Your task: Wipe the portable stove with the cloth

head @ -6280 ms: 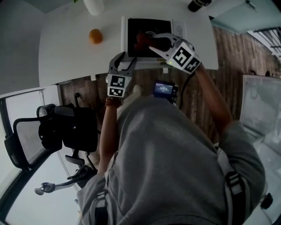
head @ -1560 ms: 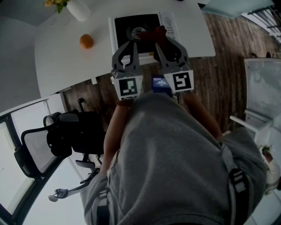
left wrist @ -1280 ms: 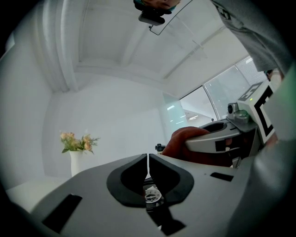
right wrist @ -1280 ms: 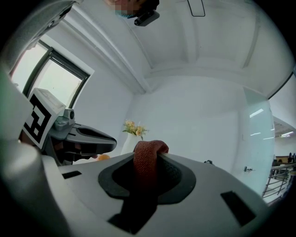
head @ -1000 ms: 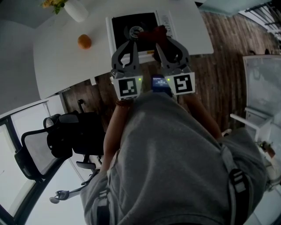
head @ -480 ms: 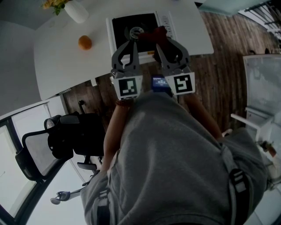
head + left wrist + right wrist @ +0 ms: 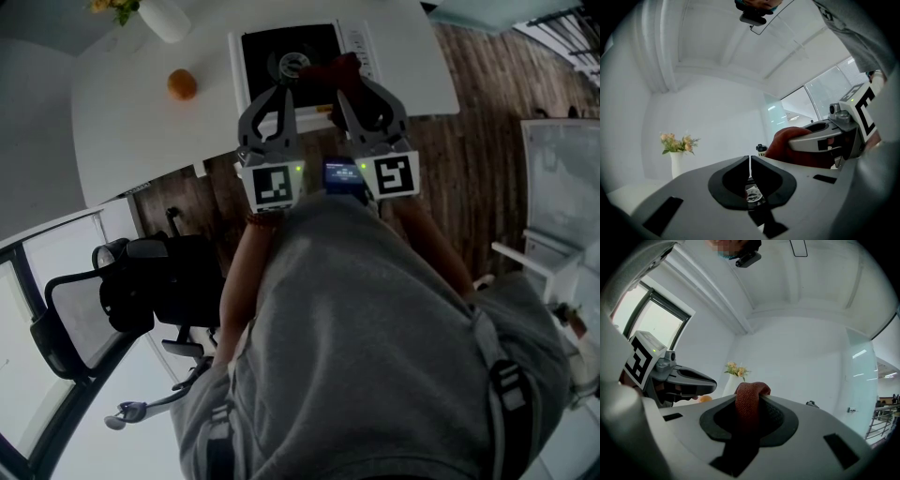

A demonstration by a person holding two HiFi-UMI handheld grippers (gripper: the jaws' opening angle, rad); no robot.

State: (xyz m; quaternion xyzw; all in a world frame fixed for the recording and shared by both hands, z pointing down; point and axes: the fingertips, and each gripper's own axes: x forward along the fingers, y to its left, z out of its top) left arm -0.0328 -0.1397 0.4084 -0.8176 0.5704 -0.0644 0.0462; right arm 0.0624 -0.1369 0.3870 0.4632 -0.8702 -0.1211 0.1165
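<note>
The portable stove [image 7: 265, 49], white with a black top, lies on the white table [image 7: 131, 122]. My right gripper [image 7: 340, 91] is shut on the dark red cloth [image 7: 335, 69], which hangs over the stove's near right corner. In the right gripper view the cloth [image 7: 749, 399] is pinched between the jaws of that gripper [image 7: 749, 414]. My left gripper [image 7: 282, 89] sits beside it at the stove's near edge, shut and empty. The left gripper view shows those jaws [image 7: 750, 171] pressed together, with the right gripper [image 7: 825, 140] and the cloth [image 7: 785, 140] on the right.
An orange [image 7: 182, 84] lies on the table left of the stove, and a white vase with flowers [image 7: 165, 15] stands at the far left. A black office chair [image 7: 122, 291] stands on the floor to the left. A small lit screen [image 7: 342, 172] sits between my grippers.
Several seconds ago the right gripper held the cloth over the stove top; both grippers now sit side by side at its near edge. Nothing has moved over the last second.
</note>
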